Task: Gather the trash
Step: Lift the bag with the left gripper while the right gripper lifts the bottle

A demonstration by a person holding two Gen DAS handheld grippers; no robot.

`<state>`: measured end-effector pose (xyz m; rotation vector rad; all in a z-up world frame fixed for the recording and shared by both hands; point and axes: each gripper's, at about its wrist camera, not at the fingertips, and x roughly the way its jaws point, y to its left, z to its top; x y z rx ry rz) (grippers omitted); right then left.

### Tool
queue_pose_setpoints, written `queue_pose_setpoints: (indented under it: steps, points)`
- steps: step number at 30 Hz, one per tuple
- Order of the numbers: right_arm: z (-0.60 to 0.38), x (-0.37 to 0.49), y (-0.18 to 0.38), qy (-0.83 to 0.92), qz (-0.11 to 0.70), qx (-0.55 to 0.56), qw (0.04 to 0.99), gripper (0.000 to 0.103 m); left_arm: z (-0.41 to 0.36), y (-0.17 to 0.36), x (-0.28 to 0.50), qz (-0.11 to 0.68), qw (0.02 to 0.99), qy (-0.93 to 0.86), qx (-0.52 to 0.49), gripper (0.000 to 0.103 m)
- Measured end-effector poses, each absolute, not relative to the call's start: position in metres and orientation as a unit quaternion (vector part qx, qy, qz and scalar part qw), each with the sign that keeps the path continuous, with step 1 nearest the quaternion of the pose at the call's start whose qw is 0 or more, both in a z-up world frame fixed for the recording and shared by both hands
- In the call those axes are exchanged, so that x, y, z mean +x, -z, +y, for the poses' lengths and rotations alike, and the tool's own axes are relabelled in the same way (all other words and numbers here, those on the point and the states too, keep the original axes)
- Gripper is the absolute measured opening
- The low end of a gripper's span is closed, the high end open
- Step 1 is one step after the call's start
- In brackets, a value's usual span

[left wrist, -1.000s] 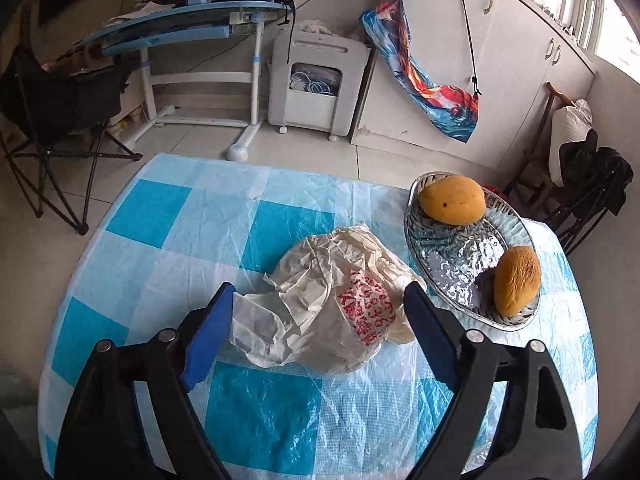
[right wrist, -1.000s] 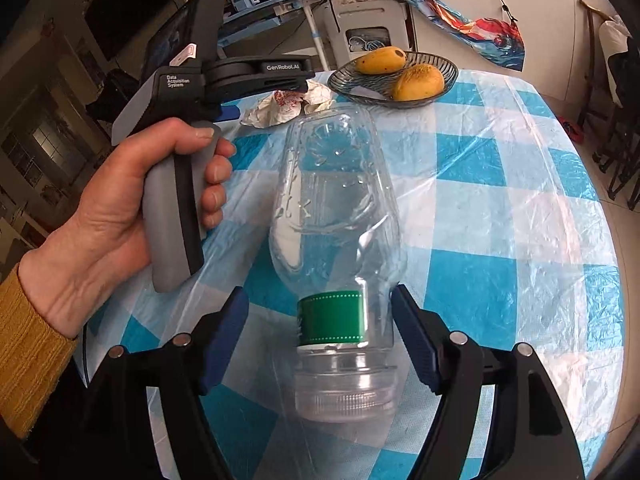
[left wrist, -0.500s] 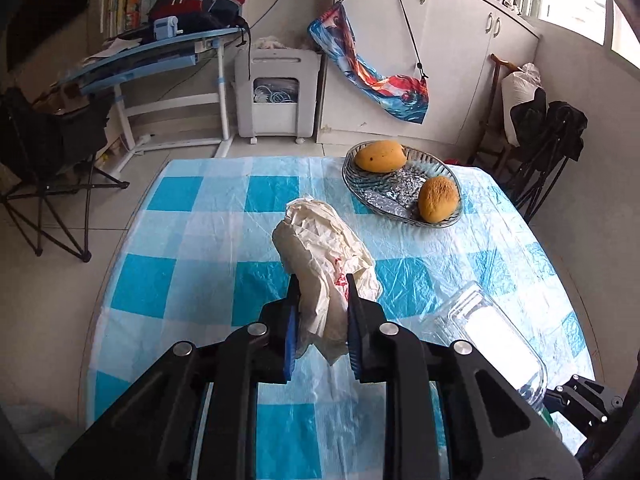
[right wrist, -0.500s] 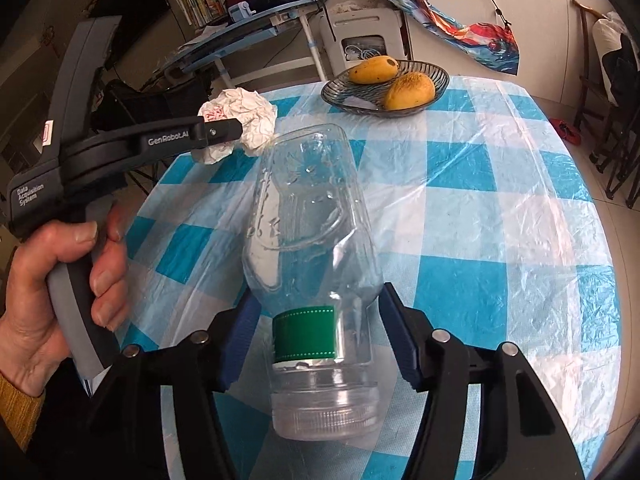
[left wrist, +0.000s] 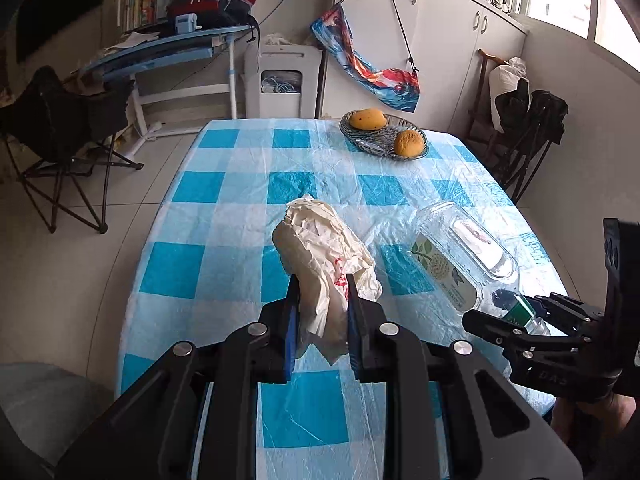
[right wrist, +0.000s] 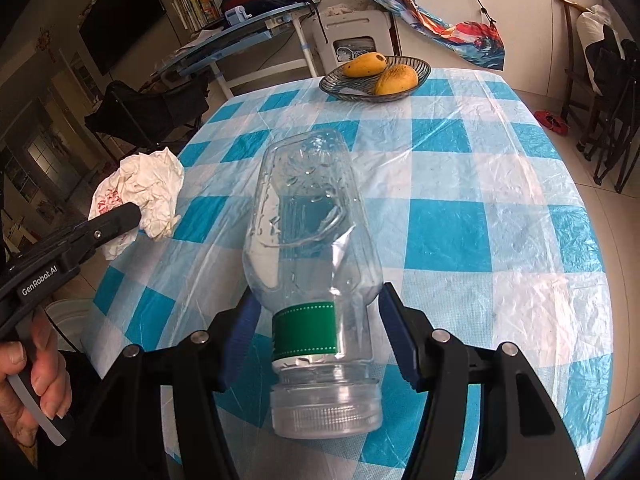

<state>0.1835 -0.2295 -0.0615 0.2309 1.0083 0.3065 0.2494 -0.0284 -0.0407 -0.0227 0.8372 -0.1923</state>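
Left gripper [left wrist: 320, 320] clenched on the crumpled white plastic bag with red print [left wrist: 324, 256], raised off the checked table [left wrist: 224, 216]. Right gripper [right wrist: 316, 344] grips the clear plastic bottle with green band [right wrist: 308, 232] lying between its pads. Both items secured; disposal outstanding, no bin identifiable.

Crumpled plastic bag [left wrist: 320, 264] in left gripper [left wrist: 320, 320], above table [left wrist: 224, 208]

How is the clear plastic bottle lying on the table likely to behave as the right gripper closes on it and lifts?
The clear plastic bottle looks empty, so probably light. Its wall is already creased, so it will likely buckle under the right gripper rather than stay stiff. Lying on its side on the glossy tablecloth, its smooth rounded body might roll or slip if squeezed off-centre.
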Motion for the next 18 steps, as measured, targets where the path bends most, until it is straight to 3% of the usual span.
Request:
queue_pose_setpoints:
  steps: [12,18]
  points:
    - [-0.231,0.176,0.062,-0.143,0.481,0.096,0.86,0.059,-0.038,0.069,0.236,0.444,0.889,0.113,-0.012,0.022]
    - [-0.23,0.178,0.065,-0.144,0.488,0.095,0.856,0.059,-0.041,0.075,0.237,0.45,0.886,0.112,-0.006,0.03]
